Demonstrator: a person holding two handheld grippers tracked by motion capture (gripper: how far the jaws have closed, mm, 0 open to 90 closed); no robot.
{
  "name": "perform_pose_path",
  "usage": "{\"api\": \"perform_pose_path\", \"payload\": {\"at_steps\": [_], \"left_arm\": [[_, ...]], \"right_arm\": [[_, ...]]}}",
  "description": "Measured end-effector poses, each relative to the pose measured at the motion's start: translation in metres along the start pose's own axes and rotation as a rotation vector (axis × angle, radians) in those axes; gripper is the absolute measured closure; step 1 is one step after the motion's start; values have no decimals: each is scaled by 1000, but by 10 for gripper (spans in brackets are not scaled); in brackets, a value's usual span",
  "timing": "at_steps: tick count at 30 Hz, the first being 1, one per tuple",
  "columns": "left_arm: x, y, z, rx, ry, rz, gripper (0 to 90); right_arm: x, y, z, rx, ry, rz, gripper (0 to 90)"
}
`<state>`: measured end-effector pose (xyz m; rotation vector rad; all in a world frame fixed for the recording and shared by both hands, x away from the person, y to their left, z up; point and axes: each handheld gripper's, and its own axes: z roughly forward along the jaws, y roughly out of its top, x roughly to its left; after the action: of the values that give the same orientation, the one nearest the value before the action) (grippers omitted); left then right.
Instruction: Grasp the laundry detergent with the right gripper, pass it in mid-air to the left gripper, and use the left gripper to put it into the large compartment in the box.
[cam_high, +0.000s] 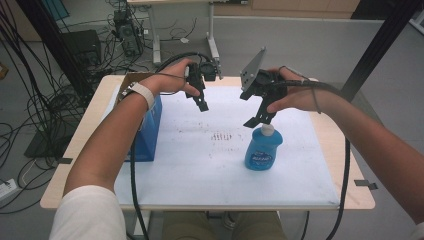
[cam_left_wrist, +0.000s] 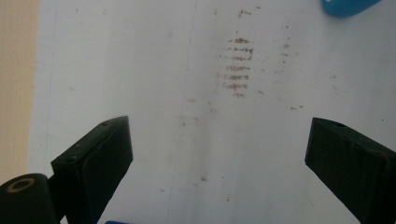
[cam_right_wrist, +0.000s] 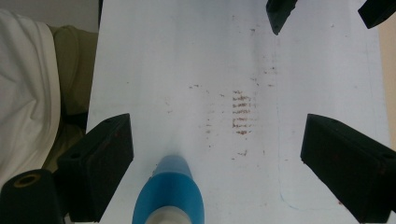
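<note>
Looking down from the high view, the right gripper (cam_high: 256, 120) hangs just above the white cap of the blue bottle (cam_high: 263, 148), which stands upright on the white mat (cam_high: 200, 165) covering the tabletop (cam_high: 85, 135); its jaws are spread, gripping nothing. The left gripper (cam_high: 201, 102) hovers well to the bottle's left, near a blue box (cam_high: 150, 135). In the left gripper view, the jaws stand wide apart over the stained mat (cam_left_wrist: 187, 70), empty. In the right gripper view, the bottle (cam_right_wrist: 169, 196) sits directly below, between the parted jaws, untouched by either pad.
</note>
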<state>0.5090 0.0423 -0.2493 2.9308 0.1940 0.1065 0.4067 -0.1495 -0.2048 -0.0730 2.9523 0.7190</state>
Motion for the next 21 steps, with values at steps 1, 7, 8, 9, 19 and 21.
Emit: {"api": "perform_pose_path", "payload": {"at_steps": [1, 7, 8, 9, 19, 21], "left_arm": [[0, 0, 0, 1, 2, -1, 77], [-2, 0, -2, 1, 8, 1, 74], [-2, 0, -3, -7, 8, -8, 74], [-2, 0, -4, -5, 6, -3, 74], [-3, 0, -5, -12, 15, -10, 71], [-4, 0, -6, -8, 19, -3, 69]], "right_arm": [[0, 0, 0, -1, -2, -3, 94], [2, -2, -5, -6, -12, -4, 94], [2, -3, -6, -9, -14, -4, 94], [3, -3, -7, -9, -15, -4, 94], [5, -11, -14, -19, -30, 2, 89], [5, -13, -14, -22, -30, 5, 89]]}}
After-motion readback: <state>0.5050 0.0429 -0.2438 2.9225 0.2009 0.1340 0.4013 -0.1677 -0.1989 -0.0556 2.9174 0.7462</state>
